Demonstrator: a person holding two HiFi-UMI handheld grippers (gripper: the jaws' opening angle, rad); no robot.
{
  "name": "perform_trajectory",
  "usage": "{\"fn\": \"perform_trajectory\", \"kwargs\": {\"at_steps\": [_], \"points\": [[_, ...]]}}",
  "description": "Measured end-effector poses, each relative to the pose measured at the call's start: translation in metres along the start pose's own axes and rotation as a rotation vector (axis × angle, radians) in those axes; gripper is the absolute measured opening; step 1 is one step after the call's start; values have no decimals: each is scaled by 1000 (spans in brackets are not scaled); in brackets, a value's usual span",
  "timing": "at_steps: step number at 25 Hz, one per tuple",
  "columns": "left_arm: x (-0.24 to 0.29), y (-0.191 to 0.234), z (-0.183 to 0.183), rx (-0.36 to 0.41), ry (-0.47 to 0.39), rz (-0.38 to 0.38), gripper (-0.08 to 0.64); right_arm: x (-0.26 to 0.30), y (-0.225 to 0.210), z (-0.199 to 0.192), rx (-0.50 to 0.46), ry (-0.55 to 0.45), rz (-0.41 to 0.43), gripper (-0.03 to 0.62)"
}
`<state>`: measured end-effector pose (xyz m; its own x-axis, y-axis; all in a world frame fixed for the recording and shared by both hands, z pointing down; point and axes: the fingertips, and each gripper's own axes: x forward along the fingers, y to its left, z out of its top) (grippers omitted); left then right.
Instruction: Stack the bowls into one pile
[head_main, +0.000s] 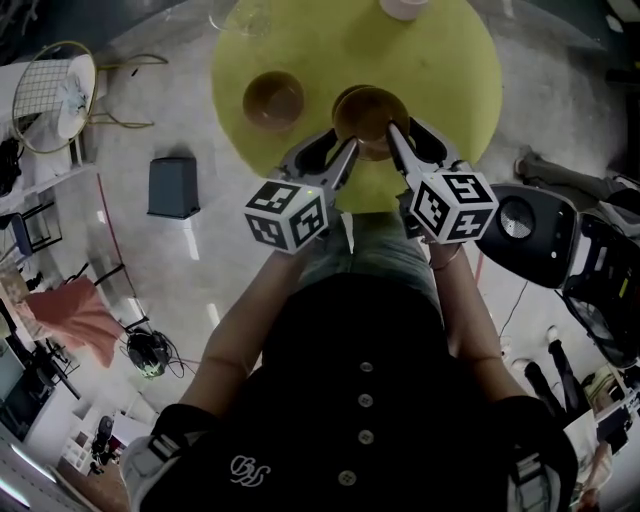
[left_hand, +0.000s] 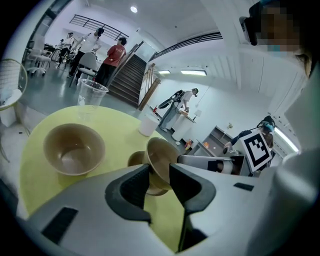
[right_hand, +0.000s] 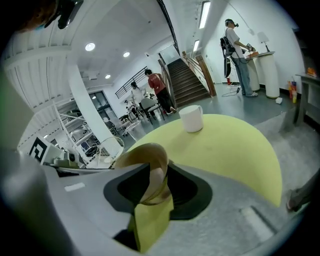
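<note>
Yellow table (head_main: 440, 60): its near edge lies close below our grippers, so a dropped bowl could roll off onto the floor.
Left gripper (left_hand: 159, 170): we have it clamped on the carried bowl (head_main: 370, 112) at one side of the rim.
Right gripper (right_hand: 159, 175): clamped on the opposite side (a thin bite on both).
Carried bowl: tilted, over the middle bowl (left_hand: 134, 159); if we pull unevenly, it may twist free.
Left bowl (head_main: 273, 100): stands apart, unstacked; a careless swing could knock it.

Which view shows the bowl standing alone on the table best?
Left gripper view: the lone bowl sits unobstructed, its inside and wall visible. The head view shows that bowl smaller, from above. The right gripper view does not show it.
</note>
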<state>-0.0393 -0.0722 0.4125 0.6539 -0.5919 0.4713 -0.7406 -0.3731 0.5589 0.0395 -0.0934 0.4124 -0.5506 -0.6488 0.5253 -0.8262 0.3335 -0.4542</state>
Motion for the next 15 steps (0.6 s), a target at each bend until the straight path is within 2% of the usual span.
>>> {"fn": "perform_trajectory", "kwargs": {"at_steps": [8,15], "points": [[8,25,-5,-1,50,-3,114,23,-3,-14,7,50,-31,100],[21,32,-2,40,86,-21,114,28,-13,-17,19,70,-64,100]]}}
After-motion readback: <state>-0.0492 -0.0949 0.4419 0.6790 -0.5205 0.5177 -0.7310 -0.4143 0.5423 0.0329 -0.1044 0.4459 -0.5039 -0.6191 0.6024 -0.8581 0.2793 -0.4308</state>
